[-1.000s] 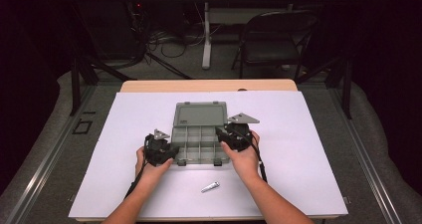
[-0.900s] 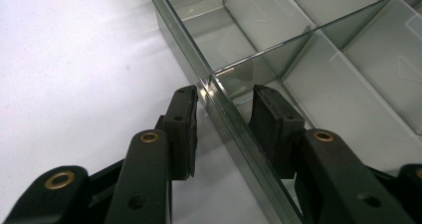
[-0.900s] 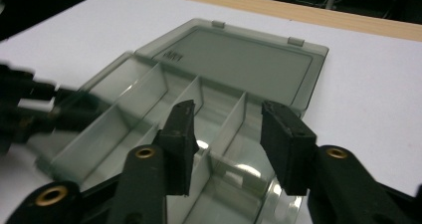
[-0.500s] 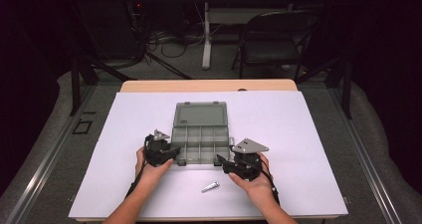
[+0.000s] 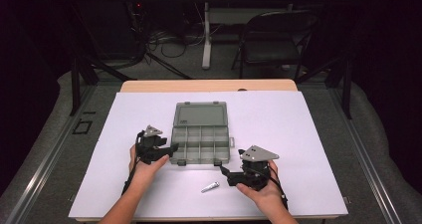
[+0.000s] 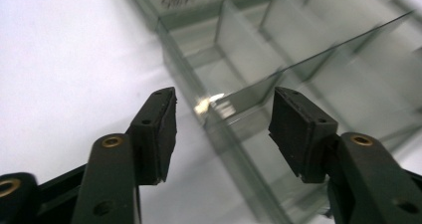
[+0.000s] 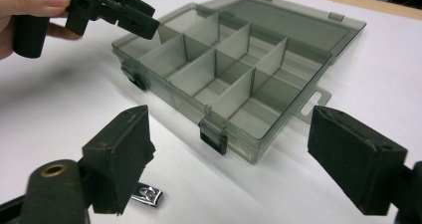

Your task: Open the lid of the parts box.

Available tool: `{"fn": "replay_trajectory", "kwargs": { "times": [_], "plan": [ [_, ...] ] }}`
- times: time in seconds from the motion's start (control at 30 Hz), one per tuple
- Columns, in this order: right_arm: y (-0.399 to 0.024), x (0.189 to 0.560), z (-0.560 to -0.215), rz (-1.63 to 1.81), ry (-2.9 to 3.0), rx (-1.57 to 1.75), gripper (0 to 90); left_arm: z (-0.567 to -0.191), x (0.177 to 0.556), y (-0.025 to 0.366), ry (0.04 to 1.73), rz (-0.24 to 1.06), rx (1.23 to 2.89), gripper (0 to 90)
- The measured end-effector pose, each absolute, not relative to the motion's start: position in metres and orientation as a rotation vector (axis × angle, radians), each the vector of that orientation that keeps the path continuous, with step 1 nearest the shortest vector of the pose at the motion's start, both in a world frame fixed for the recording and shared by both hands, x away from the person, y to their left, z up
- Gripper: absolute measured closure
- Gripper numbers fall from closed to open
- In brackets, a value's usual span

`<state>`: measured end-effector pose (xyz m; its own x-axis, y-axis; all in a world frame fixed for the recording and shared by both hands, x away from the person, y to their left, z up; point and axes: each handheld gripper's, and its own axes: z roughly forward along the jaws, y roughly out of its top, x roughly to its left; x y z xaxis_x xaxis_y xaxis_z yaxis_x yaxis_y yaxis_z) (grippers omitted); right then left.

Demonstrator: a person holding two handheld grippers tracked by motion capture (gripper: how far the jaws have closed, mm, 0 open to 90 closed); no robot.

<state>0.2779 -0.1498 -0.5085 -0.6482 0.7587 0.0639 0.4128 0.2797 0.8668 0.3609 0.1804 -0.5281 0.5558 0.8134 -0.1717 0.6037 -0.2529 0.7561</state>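
Left gripper (image 5: 166,152): held at the left front corner of the organizer box (image 5: 200,137); its fingers (image 6: 161,129) are spread, have just been opening, and the box's corner wall is seen between them with nothing pinched.
Organizer box: laid open on the white sheet in the middle of the counter (image 5: 209,85), lid (image 5: 200,114) flat behind the tray; every compartment looks empty.
Metal clip (image 5: 210,186): lying on the sheet just in front of the box, toward its right front corner; in the right gripper view it is seen low (image 7: 147,195), beside the gripper's own left finger.
Right gripper (image 5: 225,172): held in front of the box's right front corner, aimed toward the clip; its fingers (image 7: 122,154) are spread wide, have just been opening, and nothing is caught between them.
Step in hand: judged to be the reach for the clip, with the box opened and steadied.
Next move: the right fingers would have to be lowered around the clip and pressed together on it; a thin, flat piece, so a low, square approach is called for.
Count: one box, eight compartments counted, two front latches (image 7: 214,134), one clip, two grippers.
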Motion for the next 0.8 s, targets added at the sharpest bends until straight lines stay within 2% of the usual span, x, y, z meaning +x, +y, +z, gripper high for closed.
{"fn": "replay_trajectory", "kwargs": {
  "times": [0.07,0.1,0.2,0.3,0.5,0.57,0.8],
  "plan": [
    [-0.155,0.276,-0.503,1.326,2.170,1.065,14.3,-0.521,0.357,0.182,1.102,0.341,1.938,42.4],
    [-0.156,0.276,-0.503,1.318,2.181,1.056,14.2,-0.514,0.354,0.183,1.101,0.283,1.939,42.8],
    [-0.159,0.276,-0.502,1.317,2.175,1.051,14.2,-0.507,0.350,0.183,1.072,0.293,1.946,41.8],
    [-0.163,0.278,-0.502,1.328,2.161,1.075,14.2,-0.498,0.345,0.183,1.019,0.245,1.968,41.5],
    [-0.167,0.281,-0.506,1.282,2.159,1.087,13.8,-0.492,0.335,0.177,0.931,0.154,2.003,25.5],
    [-0.168,0.282,-0.508,1.256,2.161,1.072,12.0,-0.491,0.332,0.172,0.903,0.135,2.006,15.6],
    [-0.169,0.282,-0.508,1.205,2.151,1.059,9.9,-0.487,0.325,0.157,0.856,0.140,2.037,15.2]
  ]
}}
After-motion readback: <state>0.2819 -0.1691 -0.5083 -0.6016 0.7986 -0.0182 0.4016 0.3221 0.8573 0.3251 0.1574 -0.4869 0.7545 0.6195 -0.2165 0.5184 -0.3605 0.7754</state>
